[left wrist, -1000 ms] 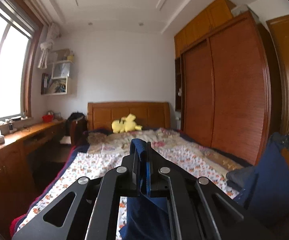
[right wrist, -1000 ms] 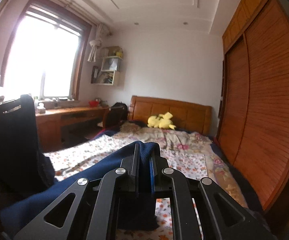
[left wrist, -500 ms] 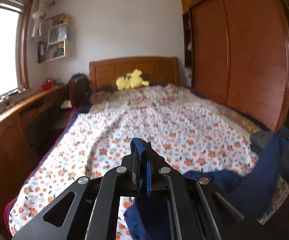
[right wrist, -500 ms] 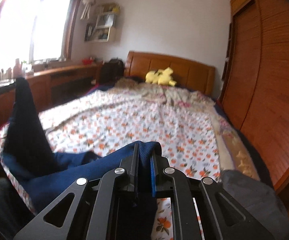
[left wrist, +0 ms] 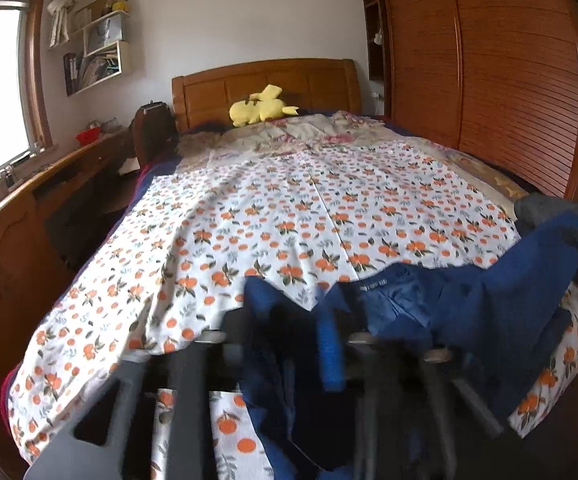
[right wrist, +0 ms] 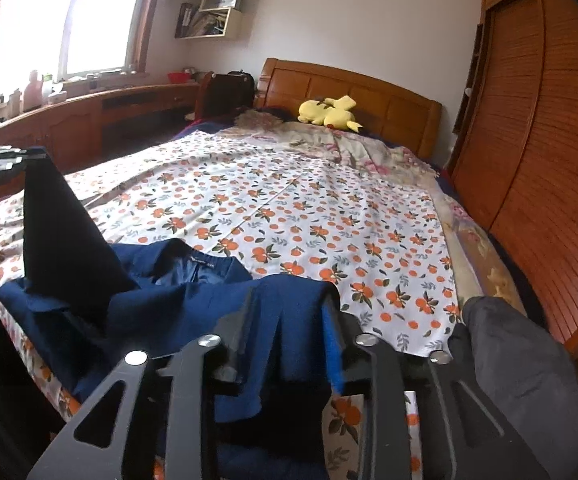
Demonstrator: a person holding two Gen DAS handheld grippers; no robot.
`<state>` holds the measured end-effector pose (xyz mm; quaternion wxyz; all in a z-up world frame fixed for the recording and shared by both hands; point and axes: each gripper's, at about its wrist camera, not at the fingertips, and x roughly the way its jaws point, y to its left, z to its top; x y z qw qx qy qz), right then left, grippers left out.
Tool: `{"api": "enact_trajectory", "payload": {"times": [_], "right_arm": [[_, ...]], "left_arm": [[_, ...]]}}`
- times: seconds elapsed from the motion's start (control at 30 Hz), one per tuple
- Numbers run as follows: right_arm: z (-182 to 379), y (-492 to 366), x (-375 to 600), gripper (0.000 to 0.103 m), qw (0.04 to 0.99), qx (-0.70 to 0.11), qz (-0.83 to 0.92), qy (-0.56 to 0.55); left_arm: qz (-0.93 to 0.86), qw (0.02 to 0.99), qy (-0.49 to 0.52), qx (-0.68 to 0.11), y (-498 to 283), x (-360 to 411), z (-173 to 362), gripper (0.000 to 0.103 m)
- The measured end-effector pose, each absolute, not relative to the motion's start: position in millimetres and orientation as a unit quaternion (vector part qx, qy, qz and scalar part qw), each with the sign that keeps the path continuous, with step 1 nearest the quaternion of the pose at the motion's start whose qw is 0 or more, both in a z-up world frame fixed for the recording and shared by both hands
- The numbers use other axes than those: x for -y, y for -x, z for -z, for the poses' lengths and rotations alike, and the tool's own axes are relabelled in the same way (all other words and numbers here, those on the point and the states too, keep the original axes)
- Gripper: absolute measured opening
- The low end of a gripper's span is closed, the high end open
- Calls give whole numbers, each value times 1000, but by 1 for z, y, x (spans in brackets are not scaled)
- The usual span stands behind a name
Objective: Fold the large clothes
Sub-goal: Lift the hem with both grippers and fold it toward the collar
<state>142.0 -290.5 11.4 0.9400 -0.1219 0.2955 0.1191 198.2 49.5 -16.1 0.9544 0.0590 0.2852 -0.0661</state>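
The dark navy-blue jacket point(right wrist: 193, 304), carried aloft a second ago, is now being laid on the orange-print bedsheet point(right wrist: 289, 208); the left hand-held gripper point(left wrist: 301, 344) and right hand-held gripper point(right wrist: 289, 336) are opening, cloth between their jaws unpressed, readying folding.

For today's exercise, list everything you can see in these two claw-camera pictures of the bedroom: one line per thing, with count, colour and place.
navy garment: one, dark blue, spread across the near end of the bed, fabric between both claws
bedspread: one, white with orange fruit print, covering the bed
plush toy: one, yellow, by the headboard
headboard: one, brown wood, far end of the bed
wardrobe: one, brown slatted doors, right of the bed
wall shelf: one, pale, beside the window
desk: one, brown wood, under the window
grey cloth: one, dark grey, near right bed corner
left claw: one, black, jaws opening around the garment
right claw: one, black, jaws opening around the garment
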Motion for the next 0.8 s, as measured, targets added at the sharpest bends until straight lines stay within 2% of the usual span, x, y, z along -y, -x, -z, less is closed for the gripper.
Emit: {"api": "enact_trajectory", "payload": {"times": [0.03, 0.07, 0.13, 0.43, 0.8], "right_arm": [[-13, -140, 291, 44, 941, -294, -116, 121], [-13, -138, 292, 47, 942, -293, -114, 120], [-14, -133, 295, 47, 943, -291, -112, 116], [-6, -122, 279, 47, 943, -288, -123, 113], [57, -116, 215, 47, 917, -332, -186, 116]], "left_arm": [[67, 955, -57, -283, -193, -50, 20, 63], [66, 956, -56, -280, -189, -48, 23, 69], [65, 957, -60, -275, -180, -47, 30, 73], [93, 962, -55, -252, -166, -32, 44, 87], [109, 962, -39, -249, -156, -26, 84, 88]]}}
